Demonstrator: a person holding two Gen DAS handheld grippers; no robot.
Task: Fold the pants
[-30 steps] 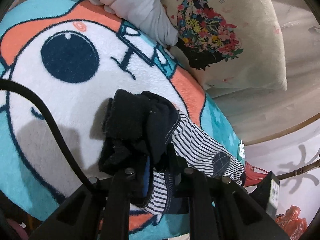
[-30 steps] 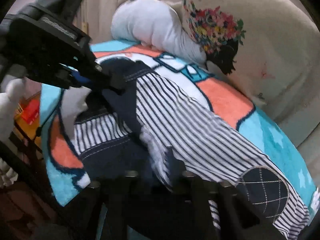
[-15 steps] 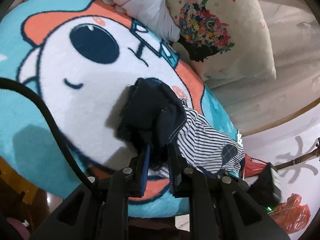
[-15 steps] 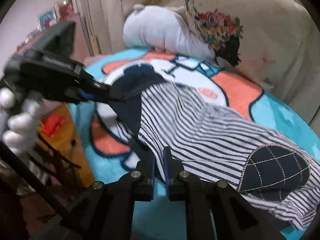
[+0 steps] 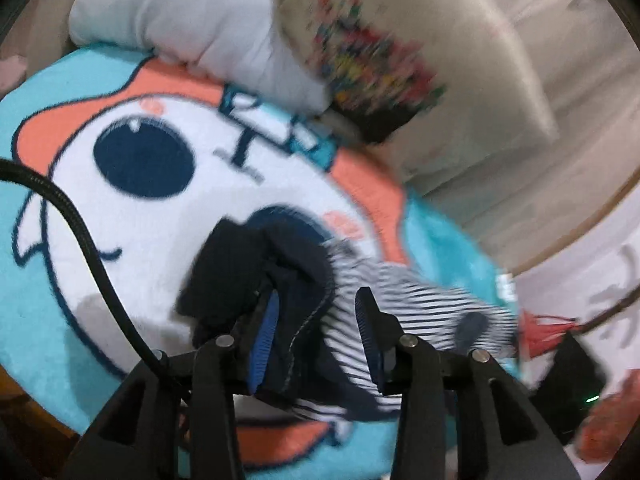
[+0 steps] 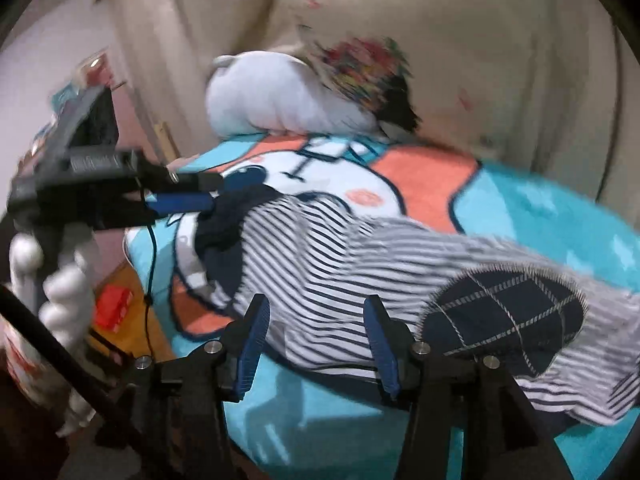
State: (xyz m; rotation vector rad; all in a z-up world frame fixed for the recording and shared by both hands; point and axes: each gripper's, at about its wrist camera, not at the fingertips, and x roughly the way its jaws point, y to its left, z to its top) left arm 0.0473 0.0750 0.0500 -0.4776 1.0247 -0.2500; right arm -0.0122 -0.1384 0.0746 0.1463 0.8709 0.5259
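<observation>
The striped pants (image 6: 344, 264) are being spread out flat across a teal cartoon blanket (image 6: 532, 204), with the dark waistband end bunched up toward the left gripper and the navy knee patch (image 6: 508, 320) being shown down near the right side of the right wrist view. The left gripper (image 5: 316, 332) is being held with its fingers (image 5: 262, 344) spread wide; the dark waistband fabric is being seen lying between them, but it isn't being pinched, and the right pad looks apart from the cloth. In the right wrist view that same left gripper (image 6: 196, 196) is being seen side-on, poking in at the waistband, with a white-gloved hand (image 6: 60, 280) wrapped around its handle. The right gripper (image 6: 316, 344) is also being held wide, its blue pads (image 6: 252, 344) sitting just in front of the near edge of the striped leg, nothing being clamped. A pale grey plush pillow (image 5: 192, 24) is being propped at the far edge of the blanket, and a cream cushion with a flowery print (image 5: 408, 68) is being leaned right beside it. Both views are being smeared by blur, so the finer seams can't really be made out. A black cable (image 5: 80, 240) is being draped across the left side of the left wrist view.
</observation>
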